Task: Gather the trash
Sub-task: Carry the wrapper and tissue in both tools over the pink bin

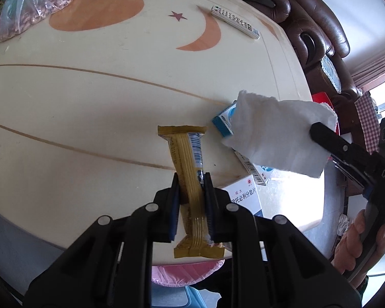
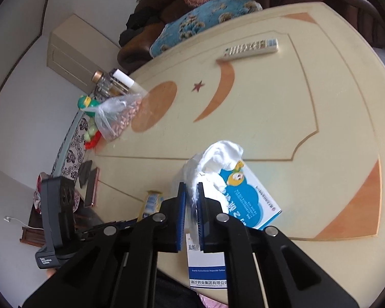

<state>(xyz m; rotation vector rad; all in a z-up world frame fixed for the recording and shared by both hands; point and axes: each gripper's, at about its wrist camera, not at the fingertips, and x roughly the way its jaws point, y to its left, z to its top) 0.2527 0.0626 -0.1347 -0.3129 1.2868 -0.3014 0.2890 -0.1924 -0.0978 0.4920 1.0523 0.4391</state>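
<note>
Left gripper clamped on yellow wrapper at table edge | right gripper pinching white tissue above blue box

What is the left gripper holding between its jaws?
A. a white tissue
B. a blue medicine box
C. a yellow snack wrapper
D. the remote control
C: in the left wrist view, the left gripper is shut on the yellow snack wrapper, while the white tissue is pinched by the right gripper, and the remote control lies far off on the table.
</note>
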